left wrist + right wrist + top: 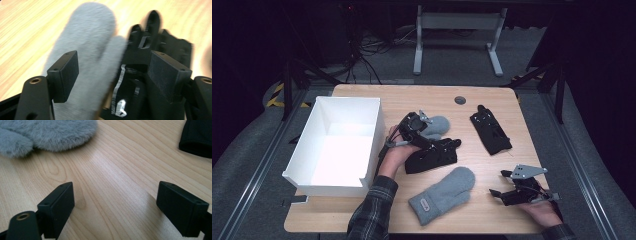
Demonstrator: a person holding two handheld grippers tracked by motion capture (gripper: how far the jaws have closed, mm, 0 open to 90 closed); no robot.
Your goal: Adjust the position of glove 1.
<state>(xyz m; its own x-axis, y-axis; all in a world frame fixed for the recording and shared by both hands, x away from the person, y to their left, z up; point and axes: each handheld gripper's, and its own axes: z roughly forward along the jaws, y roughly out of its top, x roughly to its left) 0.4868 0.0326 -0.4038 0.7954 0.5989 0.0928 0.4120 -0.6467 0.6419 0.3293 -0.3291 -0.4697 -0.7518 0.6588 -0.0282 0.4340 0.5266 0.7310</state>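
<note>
- Nearest us, we note the right tongs (498, 194) low over bare worktop (492, 165), jaws spread with nothing between them.
- The front grey mitten (443, 194) lies just to their left, its long axis running diagonally, cuff toward us; the right hand is the nearer one.
- Farther in, the left tongs (447, 145) hover over a black glove (432, 157), jaws apart and pinching nothing, the second grey mitten (86, 57) ahead between them.
- Beyond: another black glove (490, 131); white box (312, 150) at left.

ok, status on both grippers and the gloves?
Left gripper open over grey mitten and black glove, gripping neither. Right gripper open over bare table. Nothing in the way.
</note>
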